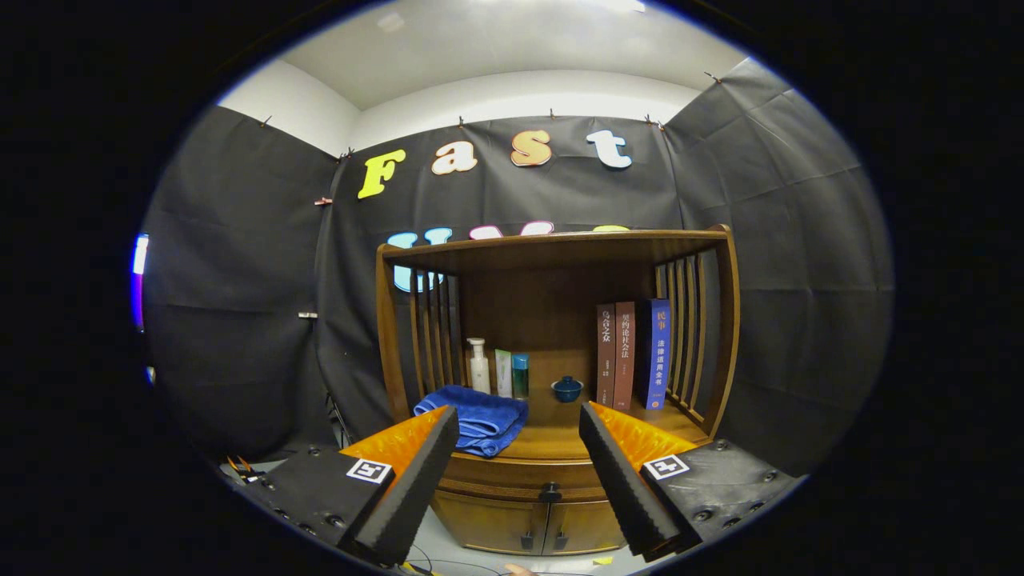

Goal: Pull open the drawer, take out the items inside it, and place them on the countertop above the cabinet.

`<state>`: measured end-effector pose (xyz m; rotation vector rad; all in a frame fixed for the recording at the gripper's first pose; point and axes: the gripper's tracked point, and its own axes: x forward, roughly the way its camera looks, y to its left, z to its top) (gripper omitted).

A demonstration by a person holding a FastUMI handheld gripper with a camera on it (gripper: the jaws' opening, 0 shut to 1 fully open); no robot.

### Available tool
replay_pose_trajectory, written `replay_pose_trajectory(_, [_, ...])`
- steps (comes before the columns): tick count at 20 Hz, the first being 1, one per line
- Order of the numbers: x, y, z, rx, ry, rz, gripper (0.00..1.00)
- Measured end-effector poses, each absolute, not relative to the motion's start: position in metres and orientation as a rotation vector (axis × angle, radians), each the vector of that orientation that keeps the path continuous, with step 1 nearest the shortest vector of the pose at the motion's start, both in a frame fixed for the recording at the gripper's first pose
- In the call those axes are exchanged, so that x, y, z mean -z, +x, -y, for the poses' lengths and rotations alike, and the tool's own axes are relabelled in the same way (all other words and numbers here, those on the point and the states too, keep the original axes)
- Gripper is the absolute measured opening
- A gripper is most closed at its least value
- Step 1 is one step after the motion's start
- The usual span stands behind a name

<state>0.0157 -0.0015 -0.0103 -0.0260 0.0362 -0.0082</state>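
A wooden cabinet stands ahead of me with a countertop [560,440] under an open shelf frame. Its drawer [520,486] sits shut just below the countertop, with a small dark knob [550,492] between my fingers and some way beyond them. My gripper [520,428] is open with nothing between its fingers, held back from the cabinet. What is inside the drawer is hidden.
A folded blue towel [478,416] lies on the countertop's left. Behind it stand three bottles [500,370], then a small blue lidded cup [566,389] and three upright books [634,354] on the right. Two small cabinet doors [528,524] sit below the drawer.
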Motion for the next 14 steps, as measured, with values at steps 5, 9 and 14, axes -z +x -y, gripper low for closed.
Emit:
replay_pose_trajectory(5, [0.01,0.019,0.005,0.006,-0.009,-0.038,0.98])
replay_pose_trajectory(9, [0.013,0.02,0.007,0.007,-0.009,-0.047,0.99])
replay_pose_trajectory(14, [0.028,0.025,0.012,0.018,-0.002,-0.069,0.98])
